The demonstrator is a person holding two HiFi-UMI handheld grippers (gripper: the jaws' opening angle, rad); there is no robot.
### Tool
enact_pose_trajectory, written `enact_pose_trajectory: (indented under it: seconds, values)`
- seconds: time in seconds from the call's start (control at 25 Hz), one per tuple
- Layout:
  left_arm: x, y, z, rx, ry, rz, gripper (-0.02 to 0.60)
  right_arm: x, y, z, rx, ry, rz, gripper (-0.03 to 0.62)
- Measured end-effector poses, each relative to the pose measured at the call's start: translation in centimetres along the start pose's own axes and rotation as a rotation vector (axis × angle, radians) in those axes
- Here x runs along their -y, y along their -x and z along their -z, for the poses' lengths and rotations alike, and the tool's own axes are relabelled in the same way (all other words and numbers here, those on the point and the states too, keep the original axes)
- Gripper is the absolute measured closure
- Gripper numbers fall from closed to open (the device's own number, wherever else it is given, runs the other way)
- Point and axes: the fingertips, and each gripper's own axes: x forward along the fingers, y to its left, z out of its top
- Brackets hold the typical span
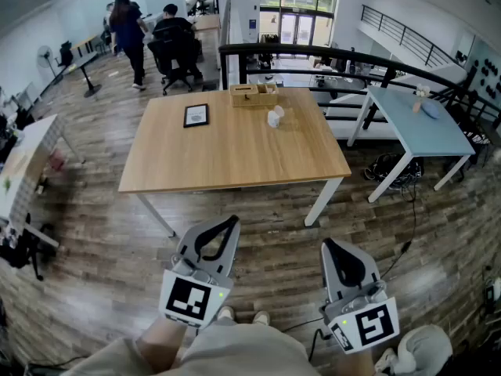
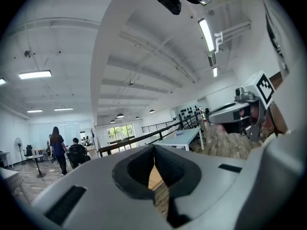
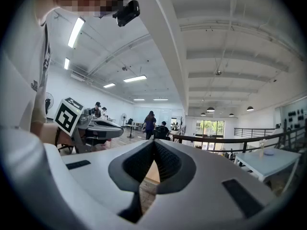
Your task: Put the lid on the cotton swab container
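A small white container (image 1: 275, 117) stands on the far middle of the wooden table (image 1: 235, 151); it is too small to tell its lid apart. Both grippers are held low in front of the person, well short of the table and away from the container. The left gripper (image 1: 232, 222) has its jaws pressed together with nothing between them, as the left gripper view (image 2: 154, 148) confirms. The right gripper (image 1: 326, 244) is likewise shut and empty (image 3: 154, 143). Each gripper view looks up at the ceiling and shows only a sliver of the table between the jaws.
A wooden box (image 1: 254, 94) and a dark framed card (image 1: 196, 115) also sit on the table. A light blue table (image 1: 419, 124) stands to the right, a black railing (image 1: 313, 53) behind. People and office chairs (image 1: 174, 49) are at the far left.
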Motion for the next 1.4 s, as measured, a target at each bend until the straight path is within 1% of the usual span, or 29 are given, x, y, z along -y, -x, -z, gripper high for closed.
enact_pose_trajectory:
  seconds: [0.12,0.4,0.64,0.76,0.92,1.08,1.4]
  values:
    - [0.8,-0.4,-0.1,0.000,-0.007,0.005,0.558,0.5,0.4,0.1,0.015,0.003,-0.008,0.568]
    - [2.7,-1.3,0.0,-0.002,0.002,0.020,0.558,1.3,1.2,1.4,0.000,-0.011,-0.042,0.566]
    - [4.3,-2.2,0.1,-0.008,-0.004,0.036,0.558,2.9,1.8,3.4,-0.064,-0.012,-0.005,0.567]
    - [4.7,-2.4,0.0,-0.004,-0.012,0.035,0.558,3.1,2.1,4.1,-0.073,-0.024,-0.007,0.568]
    - [4.3,-2.4,0.2,-0.007,-0.009,0.018,0.558,3.6,1.9,5.0,-0.108,-0.022,0.005,0.568]
    - [3.7,-2.9,0.7,-0.012,0.001,0.012,0.558,3.8,1.0,5.2,-0.112,-0.028,-0.003,0.566]
    - [1.6,-6.2,2.0,-0.013,0.014,0.022,0.558,5.9,-2.5,6.2,-0.127,-0.038,0.010,0.566]
